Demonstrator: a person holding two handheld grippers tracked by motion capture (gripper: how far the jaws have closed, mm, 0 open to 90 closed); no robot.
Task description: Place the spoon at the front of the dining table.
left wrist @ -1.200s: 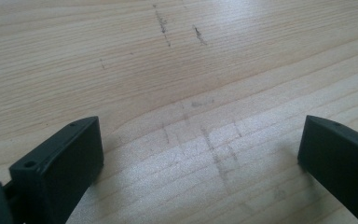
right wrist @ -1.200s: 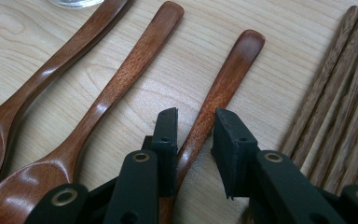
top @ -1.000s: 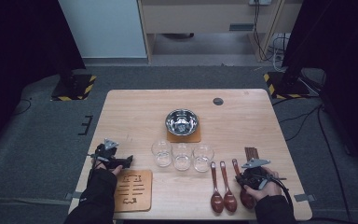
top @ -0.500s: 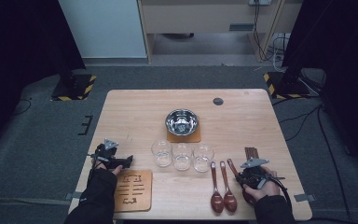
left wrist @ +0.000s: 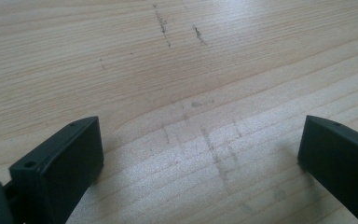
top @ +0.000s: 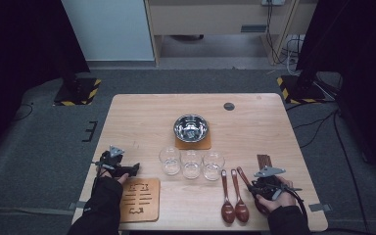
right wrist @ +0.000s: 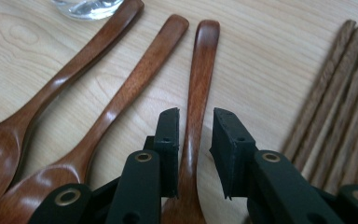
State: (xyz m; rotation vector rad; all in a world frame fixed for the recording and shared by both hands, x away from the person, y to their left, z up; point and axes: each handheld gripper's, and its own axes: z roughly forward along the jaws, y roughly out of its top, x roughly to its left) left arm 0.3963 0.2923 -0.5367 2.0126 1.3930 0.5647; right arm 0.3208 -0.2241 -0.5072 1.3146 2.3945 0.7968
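Observation:
Three brown wooden spoons lie side by side on the table. In the right gripper view my right gripper [right wrist: 196,126] straddles the handle of the rightmost spoon [right wrist: 204,60]. Its jaws have just been opening; the left pad sits close to the handle and a small gap shows at the right pad. In the high view this gripper [top: 254,188] is at the table's front right, over that spoon [top: 242,176]. My left gripper [top: 134,169] rests at the front left, open wide over bare wood [left wrist: 191,93], with nothing between its fingers.
The two other spoons [top: 226,205] [top: 240,205] lie left of the right gripper, dark chopsticks [top: 263,160] to its right. Three clear glasses [top: 191,163] stand in a row mid-table, behind them a steel bowl [top: 191,128] on a cork mat. A wooden board [top: 139,199] lies near the left hand.

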